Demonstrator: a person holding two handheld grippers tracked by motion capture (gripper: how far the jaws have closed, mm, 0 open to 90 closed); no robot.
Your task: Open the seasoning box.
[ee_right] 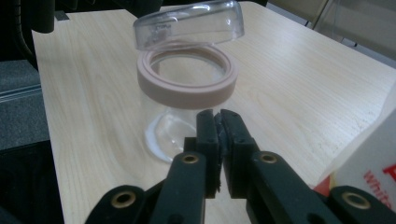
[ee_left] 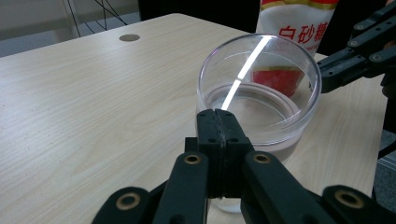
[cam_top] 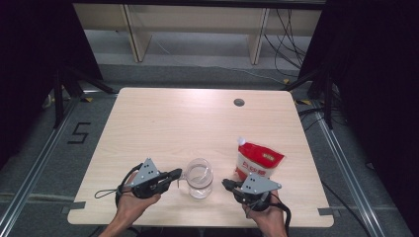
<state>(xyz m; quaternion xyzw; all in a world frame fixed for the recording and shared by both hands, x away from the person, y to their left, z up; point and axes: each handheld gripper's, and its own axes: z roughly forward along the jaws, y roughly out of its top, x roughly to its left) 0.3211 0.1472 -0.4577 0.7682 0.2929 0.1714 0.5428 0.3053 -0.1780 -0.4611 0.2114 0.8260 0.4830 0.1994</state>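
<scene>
Jar: one clear glass jar (cam_top: 199, 178), round and smooth-walled, standing upright at the near edge of the table (cam_top: 163, 123), between the two grippers; seen from above it sits at about 6 o'clock on the tabletop.
Jar lid: one clear domed lid (ee_right: 187, 23), hinged open and tilted up above the mouth in the right gripper view.
Seal ring: one pale pinkish-beige band (ee_right: 187, 88) round the jar's mouth, matte and rubbery-looking.
Bag: one soft plastic bag (cam_top: 258, 160), white with a red lower part, lying at about 2 o'clock from the jar, near it. Red Chinese characters reading "白砂糖" (ee_left: 303, 31) show in the left gripper view; red letters "Whit" (ee_right: 380, 186) show, cut off, in the right gripper view.
Left gripper: black jaws, grey three-cornered plate; left gripper (cam_top: 174, 174) at 9 o'clock of the jar, jaws pressed together with nothing between them, tips just at the jar's wall.
Right gripper: same build; right gripper (cam_top: 226, 183) at 3 o'clock of the jar, jaws closed and empty, a thin gap left, apart from the jar.
Table: pale wood-grain top, rounded corners, one round grey cable cap (cam_top: 239, 102) at 12 o'clock.
Floor mark: black "5" (cam_top: 79, 133) on grey carpet.
</scene>
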